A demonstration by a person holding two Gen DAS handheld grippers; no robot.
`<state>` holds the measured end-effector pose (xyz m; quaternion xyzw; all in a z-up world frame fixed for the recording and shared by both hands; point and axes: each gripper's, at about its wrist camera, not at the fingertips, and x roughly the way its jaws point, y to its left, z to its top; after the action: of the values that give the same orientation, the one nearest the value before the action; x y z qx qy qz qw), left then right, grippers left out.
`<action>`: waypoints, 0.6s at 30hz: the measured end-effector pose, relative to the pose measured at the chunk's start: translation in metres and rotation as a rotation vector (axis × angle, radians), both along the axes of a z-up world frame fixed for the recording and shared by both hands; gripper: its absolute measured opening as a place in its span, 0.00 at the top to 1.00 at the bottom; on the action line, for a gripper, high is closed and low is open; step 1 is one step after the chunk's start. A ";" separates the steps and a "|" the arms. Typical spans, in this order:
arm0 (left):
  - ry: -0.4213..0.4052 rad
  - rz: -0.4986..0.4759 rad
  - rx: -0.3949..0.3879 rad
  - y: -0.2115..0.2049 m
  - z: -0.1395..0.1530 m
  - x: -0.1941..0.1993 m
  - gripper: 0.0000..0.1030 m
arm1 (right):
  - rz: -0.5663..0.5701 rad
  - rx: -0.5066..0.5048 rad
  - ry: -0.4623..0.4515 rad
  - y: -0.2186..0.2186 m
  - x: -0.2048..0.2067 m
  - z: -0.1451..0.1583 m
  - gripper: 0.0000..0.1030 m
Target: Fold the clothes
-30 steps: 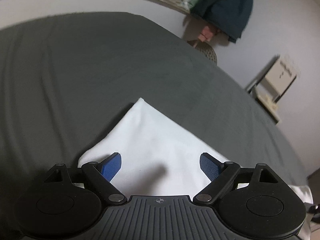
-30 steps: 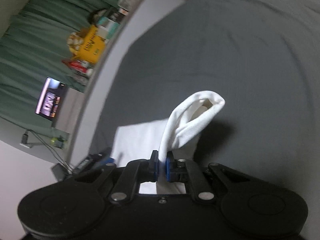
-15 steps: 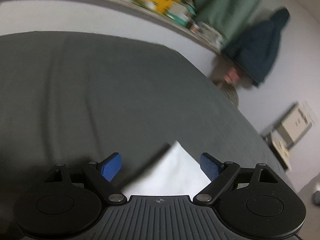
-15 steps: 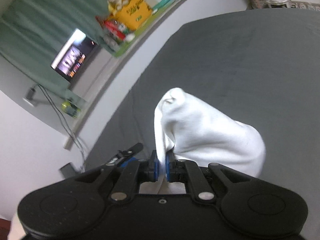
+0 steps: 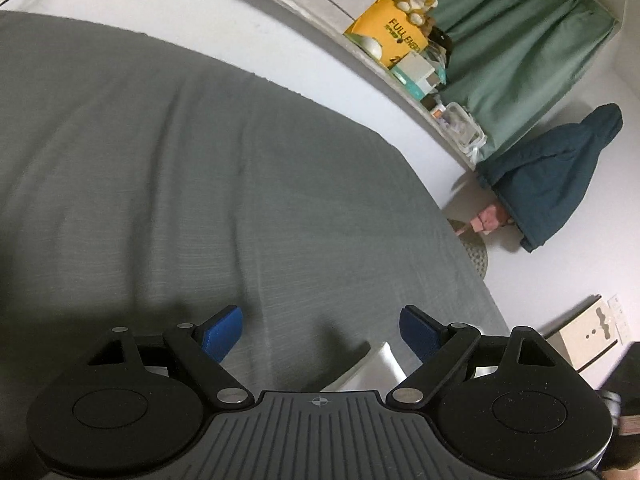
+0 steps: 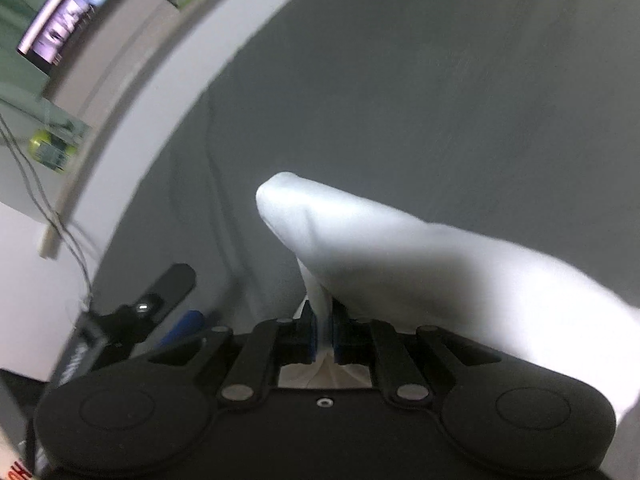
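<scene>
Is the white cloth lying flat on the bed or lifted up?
Lifted up. The right gripper pinches the white cloth, which bunches above the grey bed.

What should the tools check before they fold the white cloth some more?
1. Right tool shut on the cloth: ok.
2. Left tool open and ready: ok.
3. Left tool holding a corner: not ok, nothing sits between its pads; only a bit of cloth shows below it.
4. Gray sheet ahead flat enough to lay cloth on: ok.
5. Cloth edges lined up: cannot tell, most of it is hidden or bunched.
</scene>
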<state>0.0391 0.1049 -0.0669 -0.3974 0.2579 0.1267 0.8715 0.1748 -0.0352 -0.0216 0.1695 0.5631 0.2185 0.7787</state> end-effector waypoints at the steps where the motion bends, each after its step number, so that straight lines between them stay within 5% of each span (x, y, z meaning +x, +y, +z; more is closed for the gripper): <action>1: 0.001 0.001 -0.007 0.000 -0.001 0.001 0.15 | -0.001 -0.006 0.005 0.003 0.001 -0.003 0.91; 5: 0.000 0.022 -0.025 0.002 -0.004 0.004 0.15 | -0.026 0.042 0.015 0.004 -0.002 -0.007 0.75; 13: -0.017 0.063 -0.046 0.007 -0.006 -0.004 0.15 | -0.035 0.256 -0.116 -0.026 -0.049 0.022 0.69; 18: -0.035 0.108 -0.072 0.012 -0.007 -0.012 0.15 | 0.064 0.066 -0.219 -0.019 -0.092 0.018 0.68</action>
<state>0.0276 0.1170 -0.0742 -0.4442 0.2252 0.1570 0.8528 0.0831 -0.0545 -0.0031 0.1521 0.4723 0.2787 0.8222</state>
